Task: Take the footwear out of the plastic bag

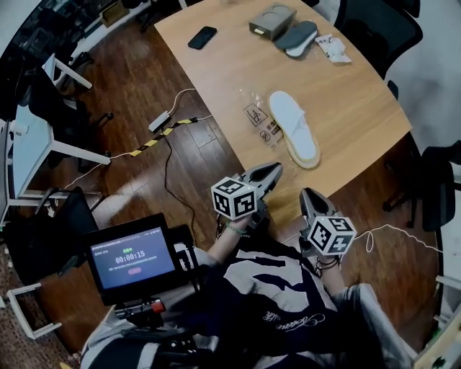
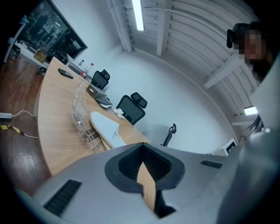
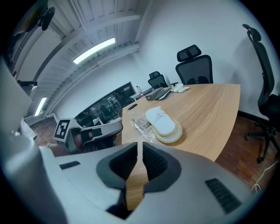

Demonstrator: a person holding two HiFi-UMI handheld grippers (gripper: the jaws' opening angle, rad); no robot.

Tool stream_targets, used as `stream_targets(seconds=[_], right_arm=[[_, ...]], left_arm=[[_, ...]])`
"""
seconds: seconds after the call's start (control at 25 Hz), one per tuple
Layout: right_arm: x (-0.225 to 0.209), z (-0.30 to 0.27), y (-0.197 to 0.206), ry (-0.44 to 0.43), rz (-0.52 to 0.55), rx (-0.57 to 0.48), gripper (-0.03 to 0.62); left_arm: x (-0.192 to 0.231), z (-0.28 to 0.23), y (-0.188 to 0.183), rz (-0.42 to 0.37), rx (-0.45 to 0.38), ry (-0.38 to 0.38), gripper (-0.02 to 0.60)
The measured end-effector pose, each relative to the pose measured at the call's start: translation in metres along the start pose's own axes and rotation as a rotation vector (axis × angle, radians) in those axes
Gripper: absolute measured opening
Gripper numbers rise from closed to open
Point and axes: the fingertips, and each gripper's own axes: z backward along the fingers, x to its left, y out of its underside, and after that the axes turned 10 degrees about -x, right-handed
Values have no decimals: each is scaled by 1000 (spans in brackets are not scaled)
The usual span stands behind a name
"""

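Foam-soled white slippers (image 1: 294, 128) lie on the pale wood-grain table (image 1: 346, 94), towards its near right part, toes pointing far. They are soft white cloth on top with a tan rim round the sole. Just to their left, touching them, the plastic bag (image 1: 258, 119) lies flat: clear, crinkled film with dark printed symbols, and the slippers are outside it.

My left claw (image 1: 272, 171) hangs over the near table edge, its ribbed black pads pressed together with nothing caught in them. My right claw (image 1: 310, 193) is just right of it, nearer me, pads drawn almost together with a thin slit between them, also empty.

From above, the head view shows a single long oval. The right gripper view, low across the table, shows the slippers (image 3: 164, 122) as two layered soles stacked, with the bag (image 3: 142, 127) on their left. The left gripper view catches the bag (image 2: 81, 109) glinting along its wrinkled edge.

Only the head view takes in the far end: grey slippers (image 1: 297, 36), a flat grey box (image 1: 272, 20), a dark phone (image 1: 202, 37) and a small white packet (image 1: 333, 48).
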Motion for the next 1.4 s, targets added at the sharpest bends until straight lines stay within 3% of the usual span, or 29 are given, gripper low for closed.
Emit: stream_targets(seconds=[0.16,0.24,0.44,0.72,1.0,1.4], right_arm=[[-1,28,5,-66,15,-11,17],[0,46,14,-94,21,4,-12],[10,100,43,-154,38,54,-12],[22,154,73,-236,49,62,-12],[49,172,79,-314,67,34,-12],[89,191,89,-316,73,11,-12]], left_arm=[[-23,13,8,-33,-56,-60,5],[-35,25,21,-36,-74,-102,5],[-78,61,67,-21,-81,-185,5],[-132,107,106,-106,-109,-253,5],[-152,136,100,-136,-157,-277,5],[-175,174,92,-145,-184,-234,5]])
